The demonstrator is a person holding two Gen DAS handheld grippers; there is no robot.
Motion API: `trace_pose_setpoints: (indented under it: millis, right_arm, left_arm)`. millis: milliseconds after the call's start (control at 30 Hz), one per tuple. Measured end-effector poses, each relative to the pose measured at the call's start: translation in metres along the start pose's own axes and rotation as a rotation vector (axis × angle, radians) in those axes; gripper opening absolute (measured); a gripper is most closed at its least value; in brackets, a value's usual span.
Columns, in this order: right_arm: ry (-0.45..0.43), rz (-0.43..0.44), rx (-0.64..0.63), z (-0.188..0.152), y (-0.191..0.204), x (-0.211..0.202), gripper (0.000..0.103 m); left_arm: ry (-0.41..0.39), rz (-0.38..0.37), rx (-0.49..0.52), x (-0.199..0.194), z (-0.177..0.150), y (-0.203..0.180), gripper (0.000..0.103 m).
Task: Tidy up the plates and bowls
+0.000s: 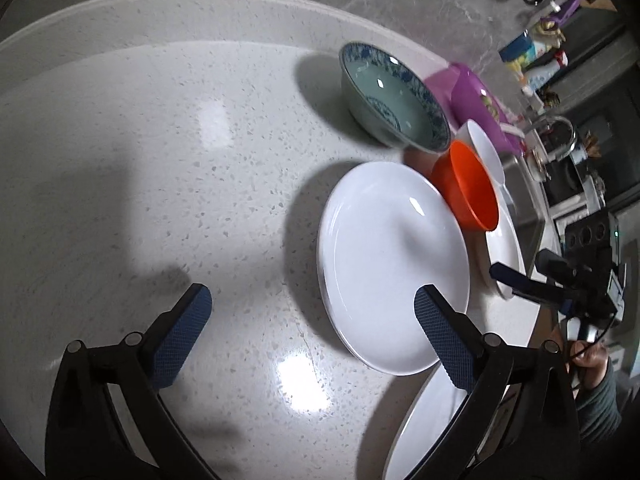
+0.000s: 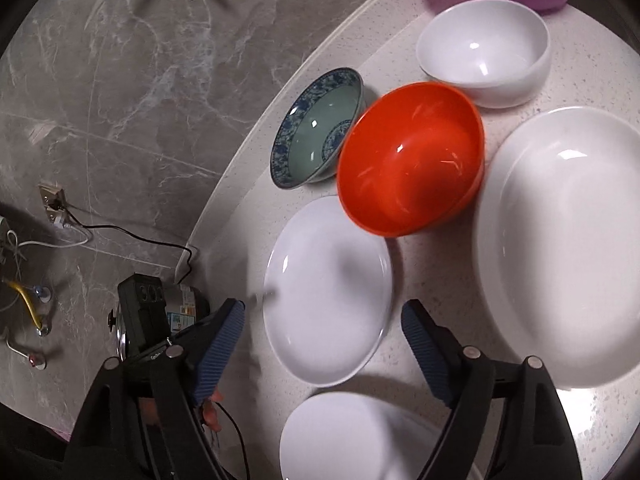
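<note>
Under the spread, empty right tongs (image 2: 323,334), near white plate (image 2: 360,440) cut off, left tongs (image 1: 312,308) likewise released.

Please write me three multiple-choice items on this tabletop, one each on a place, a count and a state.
1. What stands between the blue-patterned bowl and the white bowl in the right wrist view?
A. the orange bowl
B. a cup
C. a spoon

2. How many bowls are on the table?
A. one
B. three
C. five

3. How do the left tongs stand?
A. shut on a plate
B. shut on nothing
C. open, holding nothing

Key:
1 A: the orange bowl sits between them.
2 B: blue-patterned, orange and white.
3 C: the pads stand wide apart, pressing nothing.
</note>
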State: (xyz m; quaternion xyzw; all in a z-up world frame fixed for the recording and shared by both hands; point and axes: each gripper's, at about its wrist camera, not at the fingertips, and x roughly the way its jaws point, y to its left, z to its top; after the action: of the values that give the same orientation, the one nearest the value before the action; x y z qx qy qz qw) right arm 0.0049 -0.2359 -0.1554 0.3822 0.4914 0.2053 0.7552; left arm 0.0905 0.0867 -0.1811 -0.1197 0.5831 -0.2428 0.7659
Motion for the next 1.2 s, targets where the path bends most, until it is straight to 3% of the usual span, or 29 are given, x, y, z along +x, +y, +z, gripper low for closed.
trace_pose_setpoints:
  millis: [167, 300, 467, 633, 700, 767, 800, 867, 1000, 1100, 1133, 1200]
  right_arm:
    - [0.048, -0.01, 0.019, 0.003, -0.006, 0.015, 0.084]
    - [0.042, -0.008, 0.033, 0.004, -0.009, 0.019, 0.084]
    - [0.06, -0.043, 0.013, 0.005, -0.007, 0.025, 0.078]
    - [0.084, -0.088, -0.001, 0.005, -0.007, 0.034, 0.066]
    - [0.096, -0.105, 0.008, 0.005, -0.008, 0.038, 0.063]
    - [0.096, -0.113, 0.017, 0.004, -0.01, 0.04, 0.063]
    - [0.097, -0.119, 0.019, 0.004, -0.011, 0.041, 0.062]
    - [0.099, -0.129, 0.027, 0.004, -0.013, 0.042, 0.056]
    - [0.099, -0.139, 0.045, 0.003, -0.018, 0.044, 0.043]
    - [0.102, -0.172, 0.041, 0.002, -0.018, 0.046, 0.027]
    - [0.108, -0.181, 0.04, 0.002, -0.018, 0.046, 0.017]
    - [0.119, -0.187, 0.039, 0.0, -0.019, 0.049, 0.012]
  left_arm:
    - [0.101, -0.021, -0.007, 0.016, 0.017, 0.006, 0.101]
    - [0.098, 0.005, 0.021, 0.022, 0.017, -0.005, 0.1]
    - [0.109, 0.033, 0.06, 0.03, 0.02, -0.012, 0.08]
    - [0.124, 0.062, 0.104, 0.035, 0.021, -0.018, 0.073]
    - [0.123, 0.079, 0.109, 0.036, 0.022, -0.019, 0.064]
    - [0.124, 0.077, 0.103, 0.036, 0.023, -0.017, 0.047]
    - [0.125, 0.077, 0.101, 0.036, 0.023, -0.016, 0.043]
    - [0.127, 0.08, 0.105, 0.036, 0.023, -0.015, 0.036]
    - [0.13, 0.073, 0.105, 0.035, 0.023, -0.013, 0.035]
    - [0.15, 0.066, 0.122, 0.038, 0.022, -0.015, 0.017]
    - [0.158, 0.064, 0.14, 0.04, 0.021, -0.017, 0.01]
    - [0.155, 0.085, 0.176, 0.041, 0.019, -0.023, 0.01]
